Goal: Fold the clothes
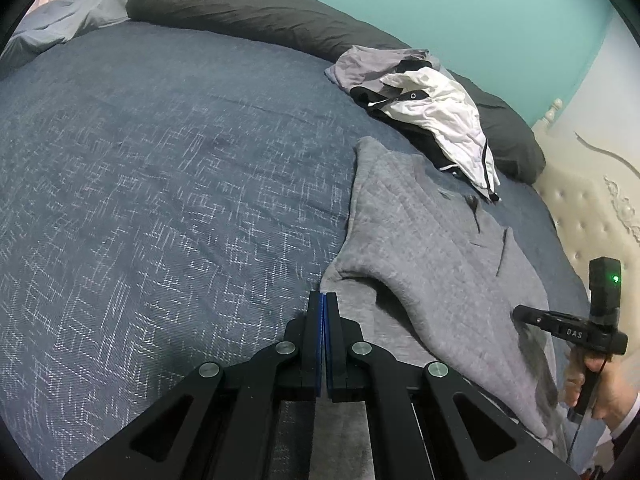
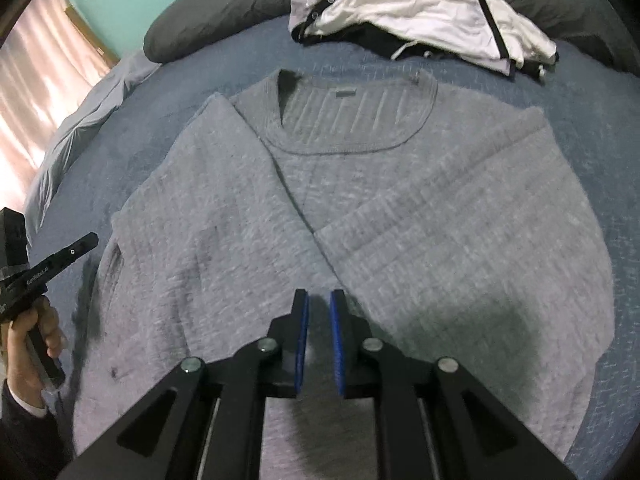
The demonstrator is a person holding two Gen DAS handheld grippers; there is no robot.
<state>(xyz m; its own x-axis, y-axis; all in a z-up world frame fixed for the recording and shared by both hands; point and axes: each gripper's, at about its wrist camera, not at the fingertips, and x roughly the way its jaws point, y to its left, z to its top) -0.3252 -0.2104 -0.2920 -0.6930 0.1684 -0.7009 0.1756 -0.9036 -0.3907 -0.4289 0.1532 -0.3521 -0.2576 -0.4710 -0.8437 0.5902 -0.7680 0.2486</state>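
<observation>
Dim indoor light; fisheye edges; slight blur

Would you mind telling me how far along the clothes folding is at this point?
Done: both sleeves of the grey sweater lie folded across its front. In hand: nothing; the left gripper is shut and empty, the right gripper holds nothing. Left: folding the body, then the white garment.

Both wrist views look steeply down, close, sharing the grey sweater (image 2: 360,200).
</observation>
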